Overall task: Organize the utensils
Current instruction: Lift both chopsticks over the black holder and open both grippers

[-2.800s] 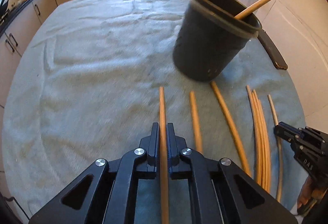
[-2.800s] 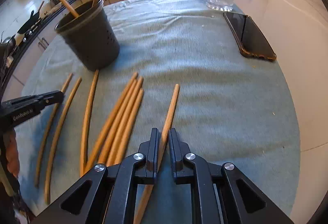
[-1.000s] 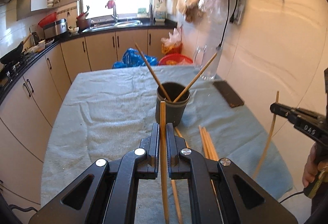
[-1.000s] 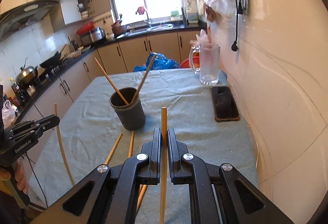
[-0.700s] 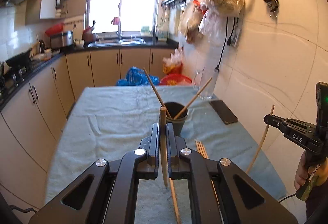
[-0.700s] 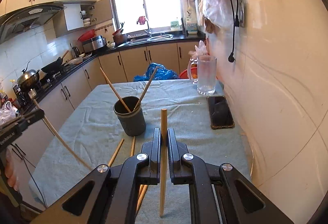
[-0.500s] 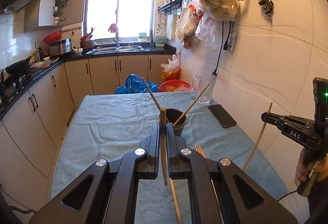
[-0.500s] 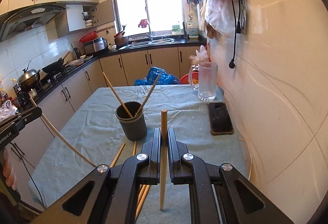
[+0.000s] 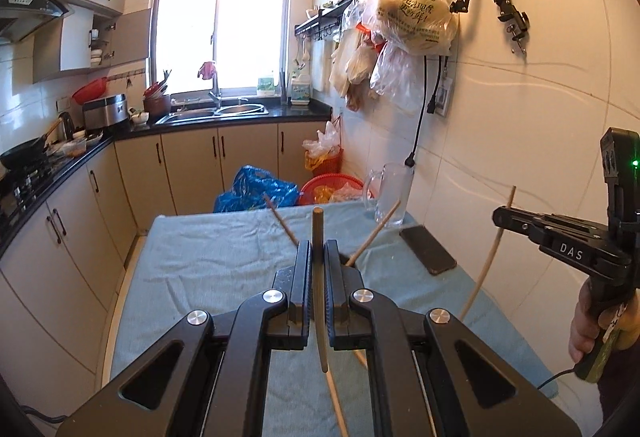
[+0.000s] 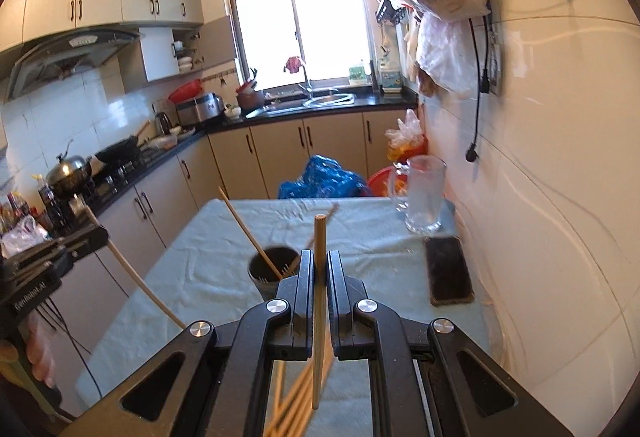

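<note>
My left gripper (image 9: 317,251) is shut on a wooden chopstick (image 9: 319,289), held well above the table; it also shows at the left of the right wrist view (image 10: 96,235). My right gripper (image 10: 319,261) is shut on another wooden chopstick (image 10: 319,301); it also shows at the right of the left wrist view (image 9: 500,215). The dark utensil holder (image 10: 266,273) stands on the table with two chopsticks leaning in it, mostly hidden behind my left fingers in the left wrist view. Several loose chopsticks (image 10: 292,409) lie on the towel below my right gripper.
A blue-grey towel covers the table (image 9: 208,261). A phone (image 10: 448,271) and a glass mug (image 10: 424,197) sit along the right side by the tiled wall. Kitchen cabinets (image 9: 60,237) run along the left. Plastic bags (image 9: 416,17) hang above.
Both grippers have lifted their chopsticks off the towel and risen high above the table, pulling back from the holder. Both stay shut.
</note>
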The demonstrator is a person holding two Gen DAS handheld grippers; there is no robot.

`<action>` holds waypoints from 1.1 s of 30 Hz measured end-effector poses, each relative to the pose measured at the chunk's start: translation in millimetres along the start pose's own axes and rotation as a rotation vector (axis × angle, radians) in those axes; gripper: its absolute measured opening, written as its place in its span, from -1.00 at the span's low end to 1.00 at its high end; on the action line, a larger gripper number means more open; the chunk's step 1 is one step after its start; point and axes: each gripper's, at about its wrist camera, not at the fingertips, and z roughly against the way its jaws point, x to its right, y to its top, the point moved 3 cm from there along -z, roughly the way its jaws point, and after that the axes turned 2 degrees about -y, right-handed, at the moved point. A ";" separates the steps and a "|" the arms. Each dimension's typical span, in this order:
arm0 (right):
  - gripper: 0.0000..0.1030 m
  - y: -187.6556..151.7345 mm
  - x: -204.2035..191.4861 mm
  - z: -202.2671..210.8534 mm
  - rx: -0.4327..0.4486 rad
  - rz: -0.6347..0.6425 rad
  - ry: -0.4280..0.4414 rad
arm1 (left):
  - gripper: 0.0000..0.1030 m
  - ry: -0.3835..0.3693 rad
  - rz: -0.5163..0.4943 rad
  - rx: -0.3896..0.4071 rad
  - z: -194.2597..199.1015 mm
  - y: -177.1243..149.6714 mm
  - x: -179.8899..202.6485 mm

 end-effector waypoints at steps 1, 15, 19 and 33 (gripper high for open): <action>-0.87 6.5 -2.3 -2.7 0.011 -0.005 0.011 | -0.90 -0.001 0.002 0.006 -3.6 6.1 -0.1; -0.87 79.4 -30.7 -62.3 0.184 -0.087 0.058 | -0.90 0.009 0.054 0.041 -83.2 82.5 -5.4; -0.87 77.6 -21.1 -91.9 0.172 -0.128 0.034 | -0.90 0.013 0.068 -0.012 -117.4 75.5 -10.2; -0.55 45.0 2.5 -151.8 0.012 -0.172 0.036 | -0.85 0.006 0.131 -0.125 -154.9 39.0 -32.7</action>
